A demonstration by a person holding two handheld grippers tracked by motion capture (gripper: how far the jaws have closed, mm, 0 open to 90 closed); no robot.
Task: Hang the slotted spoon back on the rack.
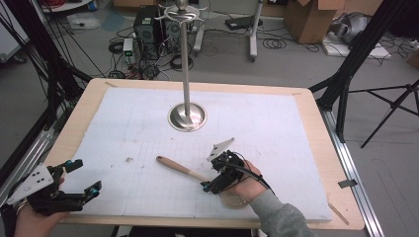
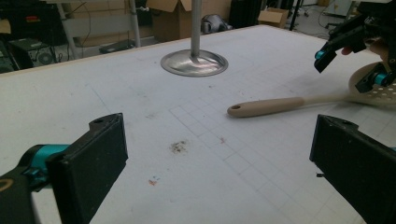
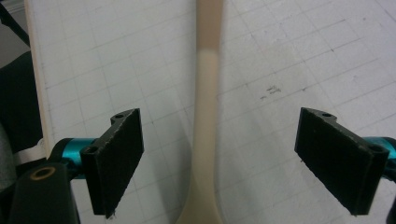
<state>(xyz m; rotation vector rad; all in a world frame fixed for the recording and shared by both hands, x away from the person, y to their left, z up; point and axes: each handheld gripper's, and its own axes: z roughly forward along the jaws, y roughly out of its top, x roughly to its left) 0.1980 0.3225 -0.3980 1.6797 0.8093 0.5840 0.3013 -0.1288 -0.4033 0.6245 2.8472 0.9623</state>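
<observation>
A beige slotted spoon (image 1: 180, 169) lies flat on the white mat (image 1: 276, 128), handle toward the far left and perforated head (image 2: 376, 91) under the person's right hand. My right gripper (image 1: 213, 183) hangs over the spoon's neck, open. In the right gripper view the spoon (image 3: 205, 116) runs up between the two pads (image 3: 116, 158), clear of both. My left gripper (image 1: 85, 177) sits at the near left corner, open and empty, aimed across the mat at the spoon (image 2: 266, 106).
A metal stand (image 1: 187, 117) with a round base and hooks on top rises from the middle of the mat, beyond the spoon. The wooden table edge (image 1: 321, 128) frames the mat. Cables, boxes and tripod legs cover the floor behind.
</observation>
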